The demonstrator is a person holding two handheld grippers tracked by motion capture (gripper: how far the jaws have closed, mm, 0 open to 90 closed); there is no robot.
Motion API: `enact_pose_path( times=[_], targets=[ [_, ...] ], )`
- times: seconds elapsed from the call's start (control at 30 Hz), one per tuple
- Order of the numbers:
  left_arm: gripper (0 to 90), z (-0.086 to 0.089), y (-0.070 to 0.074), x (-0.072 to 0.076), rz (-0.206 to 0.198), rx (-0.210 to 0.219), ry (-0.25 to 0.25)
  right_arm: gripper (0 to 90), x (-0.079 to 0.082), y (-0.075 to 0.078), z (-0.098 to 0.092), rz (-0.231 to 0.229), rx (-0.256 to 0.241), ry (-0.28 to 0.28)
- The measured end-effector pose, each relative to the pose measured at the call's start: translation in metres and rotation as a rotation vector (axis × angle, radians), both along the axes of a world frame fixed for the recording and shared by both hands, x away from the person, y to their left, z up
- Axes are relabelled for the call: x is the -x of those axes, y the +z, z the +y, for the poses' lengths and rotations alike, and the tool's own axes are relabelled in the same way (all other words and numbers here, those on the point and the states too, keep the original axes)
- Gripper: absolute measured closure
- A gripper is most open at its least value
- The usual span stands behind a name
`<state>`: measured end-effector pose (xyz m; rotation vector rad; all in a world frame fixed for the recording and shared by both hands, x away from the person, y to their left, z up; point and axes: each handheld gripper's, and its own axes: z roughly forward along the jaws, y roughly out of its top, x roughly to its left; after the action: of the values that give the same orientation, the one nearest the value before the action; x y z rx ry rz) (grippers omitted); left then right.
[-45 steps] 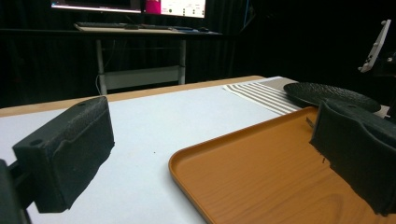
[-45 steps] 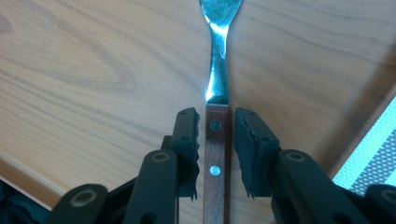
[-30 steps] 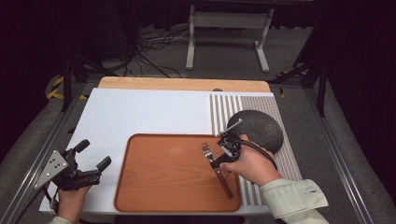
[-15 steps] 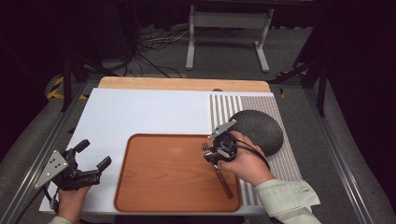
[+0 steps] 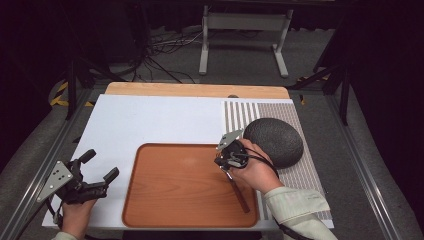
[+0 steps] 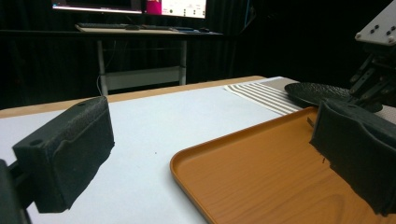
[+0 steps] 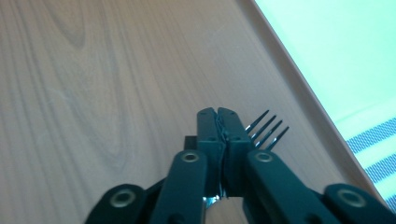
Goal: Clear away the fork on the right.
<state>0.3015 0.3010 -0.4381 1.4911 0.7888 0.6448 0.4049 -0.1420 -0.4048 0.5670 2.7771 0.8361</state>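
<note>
The right gripper [image 5: 226,162] is sitting low over the right part of the wooden tray [image 5: 170,200], and in the right gripper view its jaws are pressed tight together on a fork [image 7: 267,132], with the four tines poking out past the jaw tips toward the tray's rim. From the high view you can see the fork's dark brown handle [image 5: 240,197] trailing back under the person's right hand [image 5: 257,172] and lying across the tray surface, so the fork is inside the tray near its right edge, gripped close to the head end. Just beyond that hand a dark grey round plate [image 5: 273,141] is resting on a striped placemat [image 5: 240,115], right beside the tray. Over on the other side, the left gripper [image 5: 97,170] is being held by the left hand [image 5: 75,215] at the near left corner of the white table top [image 5: 150,120], well apart from the fork. Its jaws are standing wide apart with nothing between them; the left gripper view is looking between the two black pads [image 6: 70,149] across the tray toward the plate and the other gripper. A wooden strip [image 5: 195,90] is running along the far edge of the table.
</note>
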Motion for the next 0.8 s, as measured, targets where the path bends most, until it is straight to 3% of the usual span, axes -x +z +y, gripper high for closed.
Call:
enact_pose_path(
  times=[0.33, 0.8],
  targets=[
    [0.2, 0.0, 0.0, 0.0, 0.001, 0.003, 0.001, 90.0, -0.012, -0.02, 0.006, 0.022, 0.031, 0.02],
    [0.2, 0.0, 0.0, 0.0, 0.001, 0.008, 0.001, 90.0, -0.016, -0.029, 0.007, 0.033, 0.04, 0.011]
  ],
)
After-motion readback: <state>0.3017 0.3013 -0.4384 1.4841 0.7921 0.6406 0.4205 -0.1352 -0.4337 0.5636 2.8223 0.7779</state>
